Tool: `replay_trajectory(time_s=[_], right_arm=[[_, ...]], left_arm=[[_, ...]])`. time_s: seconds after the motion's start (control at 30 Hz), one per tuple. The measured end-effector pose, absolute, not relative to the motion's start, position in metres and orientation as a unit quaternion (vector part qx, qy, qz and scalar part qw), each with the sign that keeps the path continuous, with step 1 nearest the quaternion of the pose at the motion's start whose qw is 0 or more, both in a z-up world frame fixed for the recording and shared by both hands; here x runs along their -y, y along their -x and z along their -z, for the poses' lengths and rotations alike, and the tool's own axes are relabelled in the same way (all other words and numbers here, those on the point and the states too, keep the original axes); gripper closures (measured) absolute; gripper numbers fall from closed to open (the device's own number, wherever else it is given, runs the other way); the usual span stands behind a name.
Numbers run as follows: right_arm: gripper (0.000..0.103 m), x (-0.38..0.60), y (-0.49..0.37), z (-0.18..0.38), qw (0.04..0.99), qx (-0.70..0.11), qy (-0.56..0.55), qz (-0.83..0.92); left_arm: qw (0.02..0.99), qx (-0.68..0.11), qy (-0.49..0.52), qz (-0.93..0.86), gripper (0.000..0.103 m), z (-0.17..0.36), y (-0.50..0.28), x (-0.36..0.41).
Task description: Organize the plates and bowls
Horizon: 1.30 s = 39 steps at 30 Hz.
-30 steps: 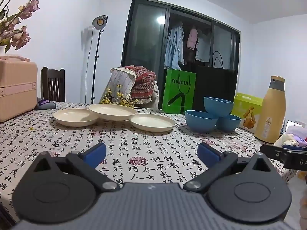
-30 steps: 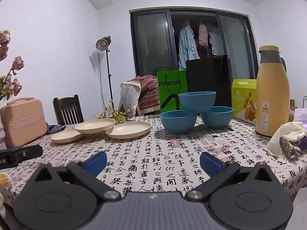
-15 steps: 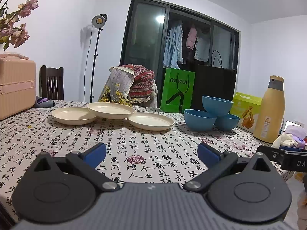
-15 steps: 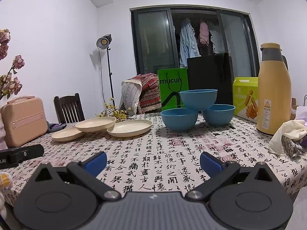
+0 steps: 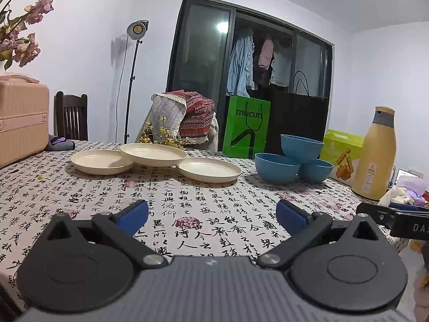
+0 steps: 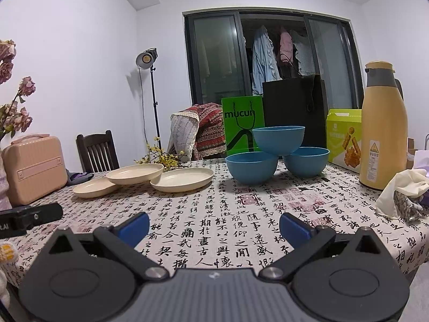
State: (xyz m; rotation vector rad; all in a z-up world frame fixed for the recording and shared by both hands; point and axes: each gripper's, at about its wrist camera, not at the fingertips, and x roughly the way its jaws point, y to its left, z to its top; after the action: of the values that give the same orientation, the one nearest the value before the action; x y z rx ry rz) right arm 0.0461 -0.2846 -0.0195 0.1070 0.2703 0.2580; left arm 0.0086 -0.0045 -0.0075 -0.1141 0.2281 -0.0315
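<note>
Hovering low over the near edge of the surface [image 5: 214,206], the left tool [image 5: 211,213] and the right tool [image 6: 214,224] both stand wide open and hold nothing. By the look of it the task has not begun: three cream plates [image 5: 154,154] lie loosely overlapped, the middle one propped on its two neighbours, and three blue bowls [image 6: 277,151] make a small pyramid, one perched on the rims of the other two. Neither set is nested into a proper stack, so all the sorting seems left to do. From the left tool the plates lie well apart at about 11 o'clock and the bowls at about 1 o'clock; from the right tool the bowls sit near 12 o'clock and the plates at about 10 o'clock, all beyond reach for now. A yellow flask [image 6: 383,131] stands at 2 o'clock.
</note>
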Motion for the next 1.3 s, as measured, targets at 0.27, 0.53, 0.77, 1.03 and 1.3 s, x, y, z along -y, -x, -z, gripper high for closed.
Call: replay_trajectory(time_s=[0.27,0.53,0.77,1.03,1.3], right_arm=[[0.0,0.2831,-0.0452,0.0195,0.981,-0.133,-0.052,-0.129],[0.0,0.2828,-0.045,0.0197,0.981,-0.133,-0.051,-0.128],[0.0,0.283,-0.0446,0.0192,0.981,-0.133,-0.051,-0.129],[0.0,0.2827,-0.0442,0.0185,0.981,-0.133,-0.051,-0.129],[0.0,0.2824,-0.0439,0.0183,0.981,-0.133,-0.051,-0.129]], left_arm=[[0.992,-0.113,0.056,0.017,0.0,0.0071,-0.008,0.0053],[0.992,-0.112,0.057,0.018,0.0,0.0062,-0.006,0.0045],[0.993,-0.108,0.054,0.018,0.0,0.0053,-0.0041,0.0055],[0.993,-0.106,0.053,0.021,0.0,0.0048,-0.0033,0.0053],[0.993,-0.104,0.054,0.021,0.0,0.0046,-0.001,0.0048]])
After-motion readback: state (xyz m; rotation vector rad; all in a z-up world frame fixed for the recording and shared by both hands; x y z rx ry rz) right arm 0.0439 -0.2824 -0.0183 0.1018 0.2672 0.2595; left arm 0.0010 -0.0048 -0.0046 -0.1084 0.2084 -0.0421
